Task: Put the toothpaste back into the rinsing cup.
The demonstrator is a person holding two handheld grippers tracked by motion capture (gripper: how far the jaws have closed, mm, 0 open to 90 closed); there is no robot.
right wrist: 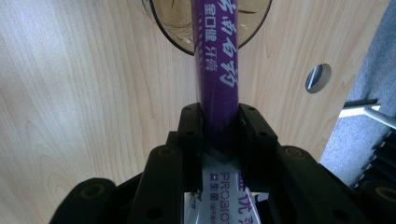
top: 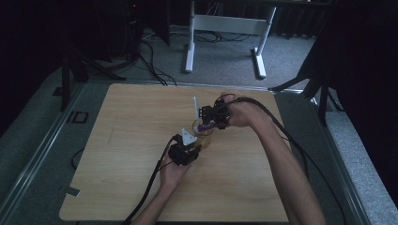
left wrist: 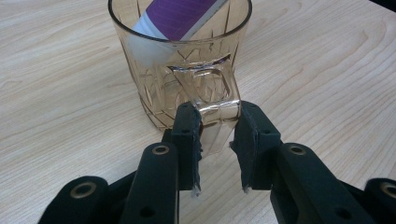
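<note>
An amber glass mug (left wrist: 180, 70) with a cut pattern stands on the wooden table (top: 141, 136). My left gripper (left wrist: 215, 133) is shut on the mug's handle (left wrist: 210, 100), one pad on each side. A purple and white toothpaste tube (right wrist: 217, 65) slants down into the mug (right wrist: 175, 18), and my right gripper (right wrist: 219, 135) is shut on the tube's upper part. In the high view the mug (top: 202, 127) sits near the table's middle, with the left gripper (top: 190, 147) just in front of it and the right gripper (top: 213, 117) above and behind it.
The tabletop has a round cable hole (right wrist: 318, 77) near its edge. Beyond the far edge stand a white desk frame (top: 225, 33) and loose cables (top: 150, 61) on the grey floor. Dark tripod legs (top: 70, 75) stand at the back left and right.
</note>
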